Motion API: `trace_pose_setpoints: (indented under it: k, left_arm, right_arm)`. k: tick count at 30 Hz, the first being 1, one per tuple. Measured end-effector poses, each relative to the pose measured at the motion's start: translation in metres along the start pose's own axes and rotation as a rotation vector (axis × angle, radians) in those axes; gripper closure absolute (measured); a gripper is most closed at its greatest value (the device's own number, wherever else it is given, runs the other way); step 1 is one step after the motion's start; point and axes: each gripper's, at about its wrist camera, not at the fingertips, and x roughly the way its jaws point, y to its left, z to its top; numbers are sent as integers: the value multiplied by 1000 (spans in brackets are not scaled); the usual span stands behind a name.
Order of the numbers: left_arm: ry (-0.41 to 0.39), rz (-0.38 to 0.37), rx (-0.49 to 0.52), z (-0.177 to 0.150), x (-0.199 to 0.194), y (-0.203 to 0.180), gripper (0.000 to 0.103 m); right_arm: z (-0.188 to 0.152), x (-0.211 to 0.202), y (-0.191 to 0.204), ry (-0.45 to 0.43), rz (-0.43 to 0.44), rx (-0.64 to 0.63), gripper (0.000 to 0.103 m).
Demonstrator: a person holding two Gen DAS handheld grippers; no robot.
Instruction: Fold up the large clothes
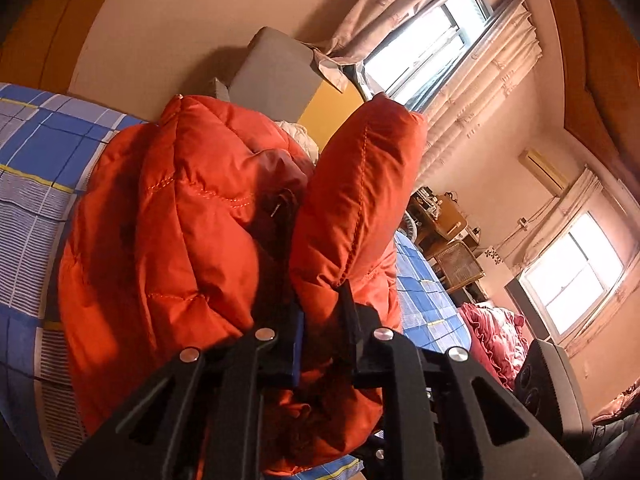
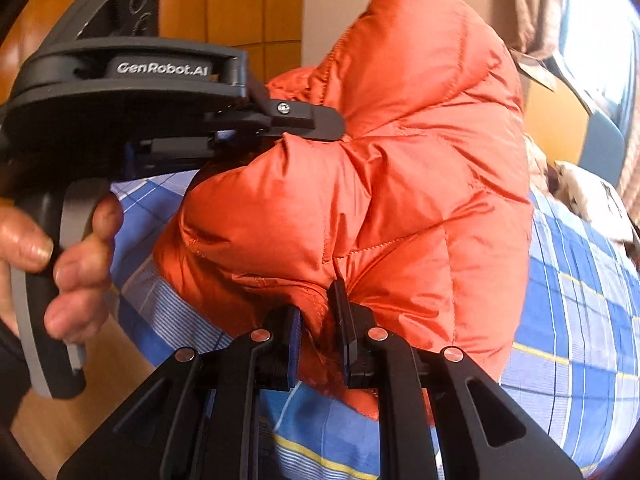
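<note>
Bedsheet [image 2: 580,300] in blue check lies under the puffy orange quilted jacket [image 2: 380,168], bunched and lifted. Left gripper [image 1: 322,312] and right gripper [image 2: 318,320] each pinch its fabric at 6 o'clock. At 9 o'clock the person's hand [image 2: 60,248] grips a handle; "GenRobot.AI" shows above.

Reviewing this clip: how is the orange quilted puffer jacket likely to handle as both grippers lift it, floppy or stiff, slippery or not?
The orange quilted puffer jacket probably behaves floppy: it bulges and sags around the right gripper and left gripper. Its shiny fabric looks slippery, so thin pinches may creep. The puffy fill suggests it is light for its bulk.
</note>
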Motion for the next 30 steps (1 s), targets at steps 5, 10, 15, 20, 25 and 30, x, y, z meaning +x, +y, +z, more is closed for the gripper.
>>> trace_pose_setpoints:
  k: [5,10,15,20,25,30]
  left_arm:
    - [-16,9,-25,-2,1,6,90]
    - [-38,4,-58,-6,1,18,91]
    - [-52,-10,-70,-11,0,27,91]
    - [-69,8,-63,-16,-2,27,91]
    - [-69,22,-50,-19,-4,20,91]
    - [-87,40,-66,-21,-5,18,91]
  right_arm:
    - [1,-2,5,-5,-54,78,89]
    - [0,-3,10,-8,-64,103,89]
    - [-1,-4,9,-2,-59,86,89]
    - [-7,-4,11,-4,-53,78,89]
    - [-6,-5,4,0,-36,75,89]
    - [-10,-17,-6,5,-2,107,86]
